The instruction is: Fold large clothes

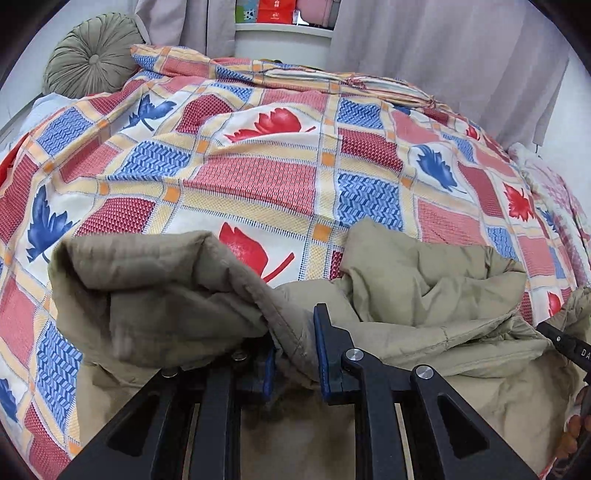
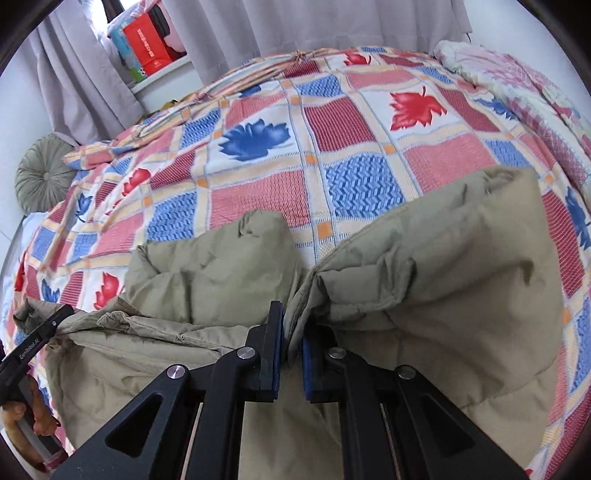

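Observation:
A large khaki quilted garment [image 1: 413, 280] hangs over the near part of a bed, held up by both grippers. My left gripper [image 1: 295, 332] is shut on a thick fold of the garment's edge, with cloth bunched between its blue pads. In the right wrist view the same khaki garment [image 2: 443, 258] spreads to both sides, and my right gripper [image 2: 293, 332] is shut on a thin seam of it. The right gripper's tip [image 1: 565, 345] shows at the right edge of the left view. The left gripper's tip [image 2: 40, 336] shows at the left edge of the right view, with a hand [image 2: 22, 413] below it.
A bedspread [image 1: 258, 177] with red and blue leaf checks covers the bed. A round green cushion [image 1: 92, 59] lies at the far left corner, grey curtains [image 1: 443, 48] hang behind, and a white shelf [image 1: 284, 33] holds coloured boxes. A pink floral cover [image 2: 517, 74] lies at the far right.

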Demonstrator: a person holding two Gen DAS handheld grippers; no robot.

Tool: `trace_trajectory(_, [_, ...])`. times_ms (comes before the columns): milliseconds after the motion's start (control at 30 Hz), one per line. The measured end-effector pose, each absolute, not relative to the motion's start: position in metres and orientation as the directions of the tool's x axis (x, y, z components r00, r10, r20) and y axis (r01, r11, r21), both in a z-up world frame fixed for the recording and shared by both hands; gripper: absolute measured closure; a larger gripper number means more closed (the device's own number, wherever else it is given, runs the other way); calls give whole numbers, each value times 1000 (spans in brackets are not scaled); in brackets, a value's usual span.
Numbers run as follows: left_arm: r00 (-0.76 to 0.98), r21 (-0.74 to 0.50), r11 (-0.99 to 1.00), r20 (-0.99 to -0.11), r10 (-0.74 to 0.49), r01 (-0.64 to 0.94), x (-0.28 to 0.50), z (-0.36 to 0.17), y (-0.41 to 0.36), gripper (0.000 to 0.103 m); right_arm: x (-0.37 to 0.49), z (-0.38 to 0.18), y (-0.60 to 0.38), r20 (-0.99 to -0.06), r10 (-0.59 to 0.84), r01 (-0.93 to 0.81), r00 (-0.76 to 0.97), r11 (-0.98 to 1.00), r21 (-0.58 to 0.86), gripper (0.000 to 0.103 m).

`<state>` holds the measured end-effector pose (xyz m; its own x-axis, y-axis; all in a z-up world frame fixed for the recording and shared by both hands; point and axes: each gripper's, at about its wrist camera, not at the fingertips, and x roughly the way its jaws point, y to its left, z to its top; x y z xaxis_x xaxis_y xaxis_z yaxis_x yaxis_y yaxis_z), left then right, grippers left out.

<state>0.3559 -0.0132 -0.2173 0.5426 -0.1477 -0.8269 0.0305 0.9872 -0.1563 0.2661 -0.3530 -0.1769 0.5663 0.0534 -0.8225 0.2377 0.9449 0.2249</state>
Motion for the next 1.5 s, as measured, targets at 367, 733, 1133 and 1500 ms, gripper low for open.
trace_trajectory(367, [580,-113,993,-811,-77,-26,340,-190,7,1,264,-176,-367,-814,131,264,565,907,329,59])
trace_trajectory(733, [472,-210,977,-859,-198,29,256,-187,43,1,200,-159,-377,-803,200,305,562,852,426,34])
trace_trajectory(1133, [359,-426,900,-857,-370,-89,166,-223,81,1,65,-191,-392,-793,282,442,541,707,553,34])
trace_trajectory(1500, [364,-680,705,-721,-590,-204,172,-269,84,1,46,-246,-393,-719,393,517,573,508,689,34])
